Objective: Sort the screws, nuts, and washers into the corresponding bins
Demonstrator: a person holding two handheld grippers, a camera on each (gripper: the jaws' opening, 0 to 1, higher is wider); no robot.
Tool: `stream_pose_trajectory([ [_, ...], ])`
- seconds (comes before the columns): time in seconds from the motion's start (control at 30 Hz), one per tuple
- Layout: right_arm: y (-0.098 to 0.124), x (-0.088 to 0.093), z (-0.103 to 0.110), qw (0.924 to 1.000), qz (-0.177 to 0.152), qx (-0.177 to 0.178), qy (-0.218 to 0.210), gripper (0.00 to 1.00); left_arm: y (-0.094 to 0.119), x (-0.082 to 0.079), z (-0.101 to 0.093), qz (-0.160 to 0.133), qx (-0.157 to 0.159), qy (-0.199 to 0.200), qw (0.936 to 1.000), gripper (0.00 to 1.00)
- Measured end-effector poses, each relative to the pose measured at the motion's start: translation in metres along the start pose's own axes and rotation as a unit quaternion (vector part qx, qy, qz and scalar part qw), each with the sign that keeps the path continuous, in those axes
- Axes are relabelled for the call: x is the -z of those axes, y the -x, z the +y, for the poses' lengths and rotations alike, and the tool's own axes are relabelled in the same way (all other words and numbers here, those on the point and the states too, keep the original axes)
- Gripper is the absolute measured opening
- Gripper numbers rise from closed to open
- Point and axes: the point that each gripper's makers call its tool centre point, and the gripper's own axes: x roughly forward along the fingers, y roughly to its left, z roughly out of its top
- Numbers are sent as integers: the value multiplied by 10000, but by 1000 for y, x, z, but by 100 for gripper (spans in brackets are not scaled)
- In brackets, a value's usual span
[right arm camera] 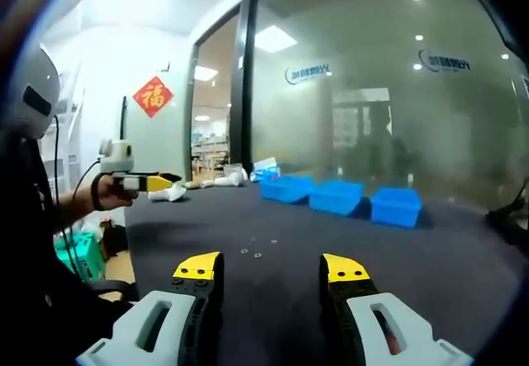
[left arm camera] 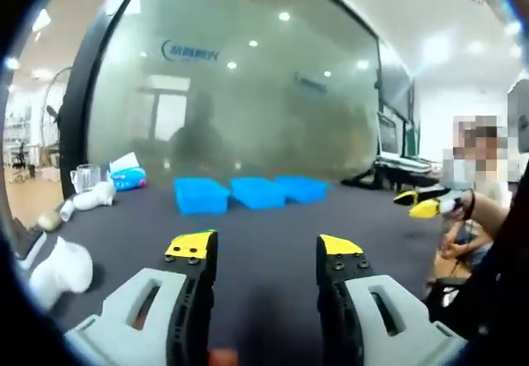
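Three blue bins (left arm camera: 258, 192) stand in a row at the far side of the dark table (left arm camera: 273, 234); the right gripper view shows the same bins (right arm camera: 337, 196) at an angle. Several small metal parts (right arm camera: 250, 254) lie loose on the table (right arm camera: 430, 259) ahead of my right gripper (right arm camera: 271, 268), which is open with nothing between its yellow-tipped jaws. My left gripper (left arm camera: 264, 246) is also open and empty, low over the table and short of the bins. Each view catches the other gripper at its side, held in a hand: the right gripper (left arm camera: 420, 204) and the left gripper (right arm camera: 142, 183).
A frosted glass wall (left arm camera: 248, 93) backs the table. White objects (left arm camera: 59, 271), a clear measuring cup (left arm camera: 83, 176) and a blue packet (left arm camera: 128, 178) sit along the table's left end. Monitors (left arm camera: 388, 135) stand far right. A green crate (right arm camera: 78, 254) is on the floor beside a person.
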Motion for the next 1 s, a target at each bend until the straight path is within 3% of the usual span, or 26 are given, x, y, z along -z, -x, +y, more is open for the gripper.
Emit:
stream_pose_trajectory([
  [0.27,-1,6,-5,9999,169,-33,10,42,10,3,-7,118,-57,-406,9991,48],
  [0.47,-1,13,-11,9991,397,-155,77,42,6,14,-17,381,263,-450,9979,48],
  [0.8,-12,15,-6,9924,918,-748,325,42,6,20,-23,527,459,-286,9971,48],
  [1.0,-21,13,-4,9871,1122,-978,597,41,8,26,-25,675,484,-467,9955,48],
])
